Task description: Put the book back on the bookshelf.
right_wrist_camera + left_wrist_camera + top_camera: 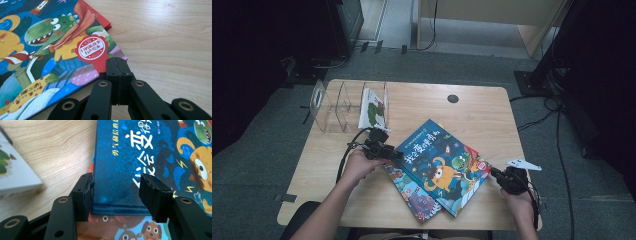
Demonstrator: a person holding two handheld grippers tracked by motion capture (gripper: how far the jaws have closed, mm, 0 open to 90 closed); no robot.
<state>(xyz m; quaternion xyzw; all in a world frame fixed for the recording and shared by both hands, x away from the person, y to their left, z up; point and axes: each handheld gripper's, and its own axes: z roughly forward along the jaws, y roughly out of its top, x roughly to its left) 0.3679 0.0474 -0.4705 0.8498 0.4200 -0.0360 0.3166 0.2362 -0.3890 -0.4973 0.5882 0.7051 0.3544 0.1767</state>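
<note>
Blue picture book lying aslant mid-table atop a second book.
Left gripper set over its corner, jaws apart, one against the spine edge, the other above the cover; right gripper pressed together, tips at the opposite corner. Behind on wooden table: clear divider rack holding a white book, just beside left hand.
</note>
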